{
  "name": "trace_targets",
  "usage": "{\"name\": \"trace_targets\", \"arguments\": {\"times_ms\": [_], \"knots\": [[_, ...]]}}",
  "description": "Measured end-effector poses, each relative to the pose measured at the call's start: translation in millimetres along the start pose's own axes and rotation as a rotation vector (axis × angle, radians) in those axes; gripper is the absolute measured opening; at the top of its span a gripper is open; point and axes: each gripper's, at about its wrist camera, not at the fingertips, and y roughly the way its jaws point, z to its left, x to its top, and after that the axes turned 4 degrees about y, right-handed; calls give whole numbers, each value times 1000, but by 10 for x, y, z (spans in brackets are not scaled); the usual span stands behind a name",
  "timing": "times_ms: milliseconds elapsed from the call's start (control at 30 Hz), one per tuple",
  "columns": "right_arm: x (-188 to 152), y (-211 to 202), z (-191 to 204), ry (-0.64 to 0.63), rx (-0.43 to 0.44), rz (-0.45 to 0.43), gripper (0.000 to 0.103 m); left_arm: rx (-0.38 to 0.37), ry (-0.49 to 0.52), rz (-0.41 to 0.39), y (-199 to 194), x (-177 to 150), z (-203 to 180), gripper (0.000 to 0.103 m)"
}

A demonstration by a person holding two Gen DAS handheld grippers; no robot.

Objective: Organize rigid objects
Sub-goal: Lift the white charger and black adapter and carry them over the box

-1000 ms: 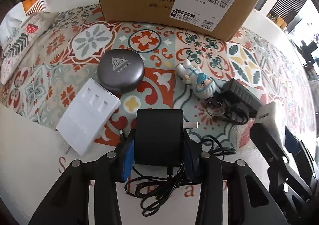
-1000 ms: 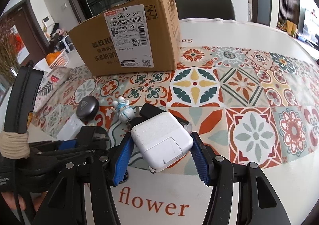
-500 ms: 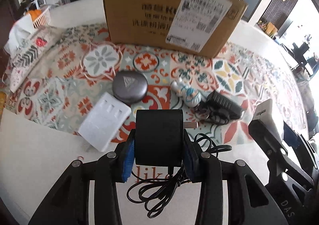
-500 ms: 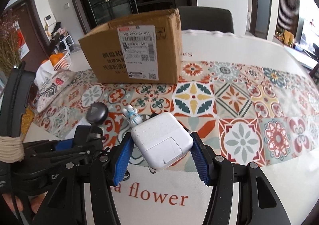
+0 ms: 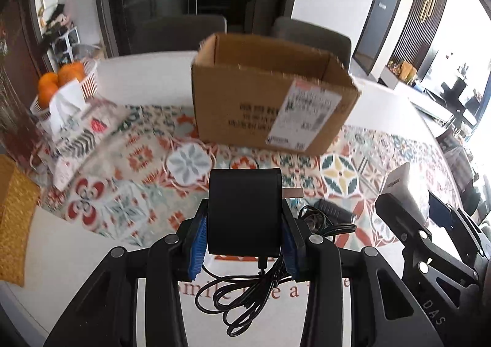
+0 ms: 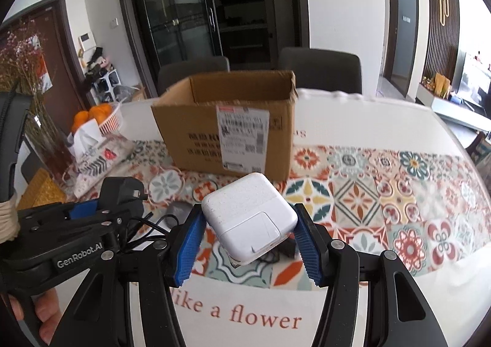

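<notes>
**Both grippers loaded, held above the tabletop**

The left gripper [image 5: 244,242] is clamped on a black power adapter [image 5: 244,212] — its cord [image 5: 245,294] dangles in loops below. The right gripper [image 6: 248,242] is clamped on a tilted white charger [image 6: 250,219]. Both are held up on the near side of the open cardboard box [image 5: 270,107], which stands farther back on the patterned tabletop [image 6: 399,190].
</notes>
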Motion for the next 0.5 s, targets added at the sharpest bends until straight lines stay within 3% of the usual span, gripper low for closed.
{"name": "trace_targets", "arguments": {"times_ms": [500], "knots": [[532,-209,251,-47,-26,-127,57,7,63,-165,-366,546,113,41]]}}
